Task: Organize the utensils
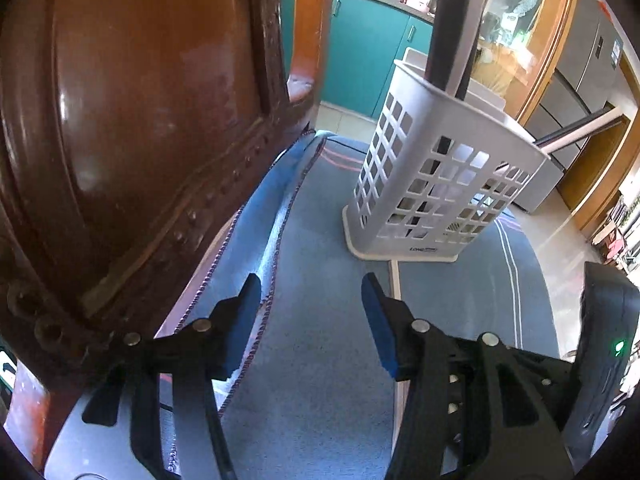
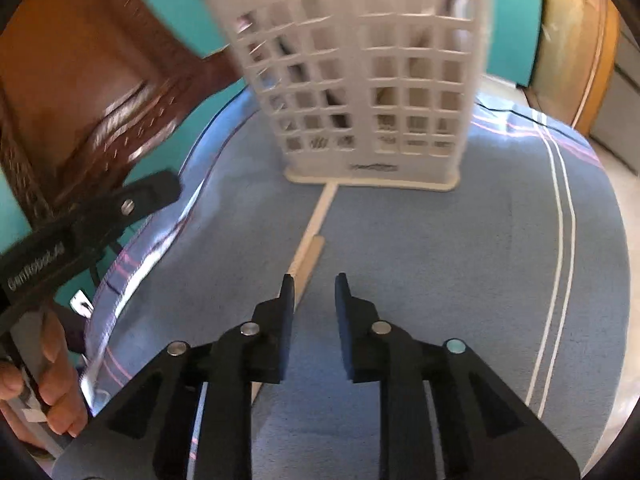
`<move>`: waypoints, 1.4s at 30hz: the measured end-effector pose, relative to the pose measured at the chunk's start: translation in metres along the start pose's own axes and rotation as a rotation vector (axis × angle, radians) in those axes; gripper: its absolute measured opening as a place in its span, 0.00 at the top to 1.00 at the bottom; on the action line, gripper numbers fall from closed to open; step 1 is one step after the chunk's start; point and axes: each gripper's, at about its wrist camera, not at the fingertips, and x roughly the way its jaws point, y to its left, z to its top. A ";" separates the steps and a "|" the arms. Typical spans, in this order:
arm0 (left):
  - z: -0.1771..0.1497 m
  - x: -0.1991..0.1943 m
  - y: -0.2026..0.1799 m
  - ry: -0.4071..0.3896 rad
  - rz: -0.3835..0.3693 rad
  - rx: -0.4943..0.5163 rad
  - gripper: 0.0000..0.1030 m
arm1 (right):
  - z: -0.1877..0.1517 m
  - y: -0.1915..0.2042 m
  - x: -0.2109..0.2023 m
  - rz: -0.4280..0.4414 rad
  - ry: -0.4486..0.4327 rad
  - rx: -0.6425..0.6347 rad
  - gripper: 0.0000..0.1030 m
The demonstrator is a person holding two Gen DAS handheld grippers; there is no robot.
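A: Ahead of both grippers, at twelve o'clock on the blue cloth [image 2: 400, 280]: white utensil caddy [image 2: 368, 80], upright, lattice sides. From its base toward six o'clock, two pale chopsticks [image 2: 310, 248] flat on the cloth, side by side, the shorter-looking one ending partway.

B: Left wrist view: caddy [image 1: 432, 184] at one o'clock, only one chopstick [image 1: 395, 280] seen, running down behind the right finger. Dark handles [image 1: 448, 28] sticking out of the caddy top, visible only here; cut off by the frame edge in the right view.

A: Contents behind the lattice blurred, not identifiable. Lower ends of the chopsticks hidden under the right gripper [image 2: 314, 280].

B: Right gripper: jaws narrow but apart, nothing between the pads; chopsticks just beside the left fingertip at eleven o'clock, apparently not clamped.

A: Left gripper [image 1: 310, 280]: jaws well apart, empty, bare cloth between them; chopstick just off its right finger. Also seen at nine o'clock in the right view, with a hand [image 2: 48, 380] on its grip.

B: Brown wooden chair [image 1: 140, 120] at ten o'clock, close against the cloth edge.
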 end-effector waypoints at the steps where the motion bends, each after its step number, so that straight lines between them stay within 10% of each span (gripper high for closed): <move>1: 0.000 0.001 0.000 0.003 0.002 0.000 0.48 | -0.001 0.002 0.003 0.008 -0.001 0.002 0.78; 13: -0.002 0.008 -0.001 0.038 0.015 0.009 0.45 | -0.002 0.025 0.013 -0.154 0.023 -0.065 0.78; 19: -0.006 0.011 -0.012 0.045 0.005 0.045 0.44 | 0.001 -0.013 0.012 -0.179 0.027 0.068 0.94; 36: -0.039 0.049 -0.078 0.153 -0.002 0.294 0.40 | -0.006 -0.078 -0.028 -0.148 -0.054 0.293 0.78; 42: -0.048 0.043 -0.094 0.134 -0.013 0.367 0.86 | -0.009 -0.085 -0.022 -0.158 -0.042 0.287 0.77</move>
